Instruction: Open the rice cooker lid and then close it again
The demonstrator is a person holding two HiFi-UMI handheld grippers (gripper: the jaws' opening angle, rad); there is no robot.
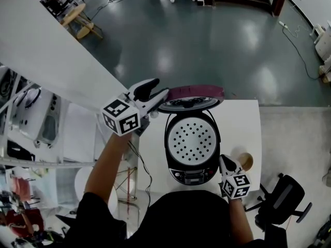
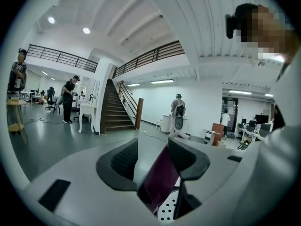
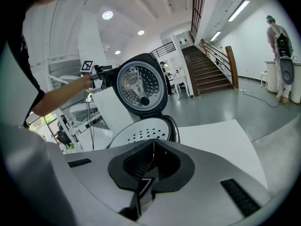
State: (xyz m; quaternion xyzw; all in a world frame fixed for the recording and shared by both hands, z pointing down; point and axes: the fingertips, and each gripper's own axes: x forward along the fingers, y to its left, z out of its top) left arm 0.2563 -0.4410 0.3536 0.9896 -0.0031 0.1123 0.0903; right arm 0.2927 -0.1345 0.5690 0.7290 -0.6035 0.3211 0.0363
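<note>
White surface underneath, bearing the rice cooker near its middle. Black body, likely heavy and steady enough to stay put under a push. Maroon-topped lid tipped up on its rear hinge, standing open; stiff, glossy, probably slippery and sprung, so best taken at the front rim, far from the hinge, and eased down. Left hand-held gripper at that rim, jaws spread wide with the edge between them, not clamped. Right hand-held gripper closed on nothing, just beside the cooker's front corner.
</note>
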